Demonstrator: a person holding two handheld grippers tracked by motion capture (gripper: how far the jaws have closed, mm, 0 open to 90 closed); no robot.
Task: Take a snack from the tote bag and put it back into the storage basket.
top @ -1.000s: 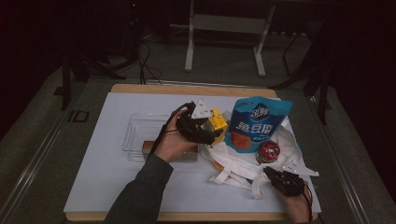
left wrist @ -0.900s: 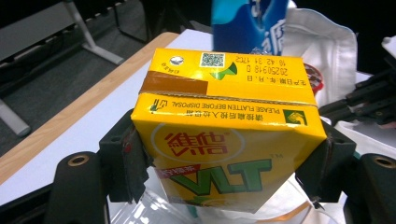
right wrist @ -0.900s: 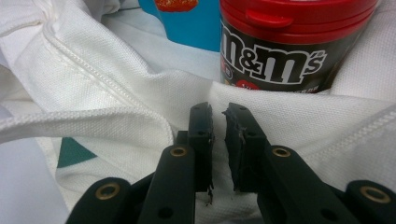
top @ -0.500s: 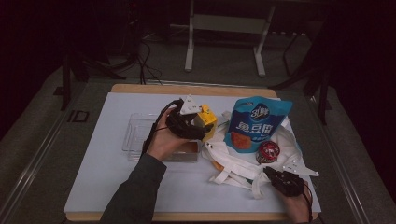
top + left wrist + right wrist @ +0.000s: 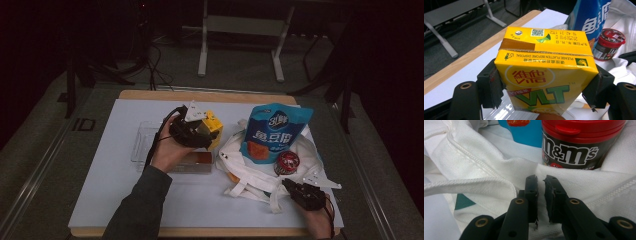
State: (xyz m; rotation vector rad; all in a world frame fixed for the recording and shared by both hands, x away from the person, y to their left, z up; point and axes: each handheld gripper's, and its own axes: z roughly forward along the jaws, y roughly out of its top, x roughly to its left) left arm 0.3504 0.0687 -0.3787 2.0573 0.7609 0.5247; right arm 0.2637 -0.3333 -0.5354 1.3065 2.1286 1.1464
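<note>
My left gripper [image 5: 200,131] is shut on a yellow VLT lemon tea carton [image 5: 213,129], held in the air over the right end of a clear plastic tray [image 5: 144,142]. In the left gripper view the pads [image 5: 491,86] press both sides of the carton [image 5: 544,72]. At the front right my right gripper [image 5: 296,188] rests on a white cloth bag [image 5: 250,176]. Its jaws are nearly together [image 5: 541,187], pinching a fold of the bag [image 5: 486,170] just below a red-lidded M&M's tub [image 5: 574,145].
A blue snack pouch [image 5: 276,131] leans upright on the bag, with the M&M's tub [image 5: 287,162] in front of it. An orange-brown item [image 5: 202,158] lies in the tray's near right corner. A white mat [image 5: 100,190] covers the wooden table.
My left hand has carried the carton leftward, away from the bag and toward the clear tray. The right gripper has kept still.
</note>
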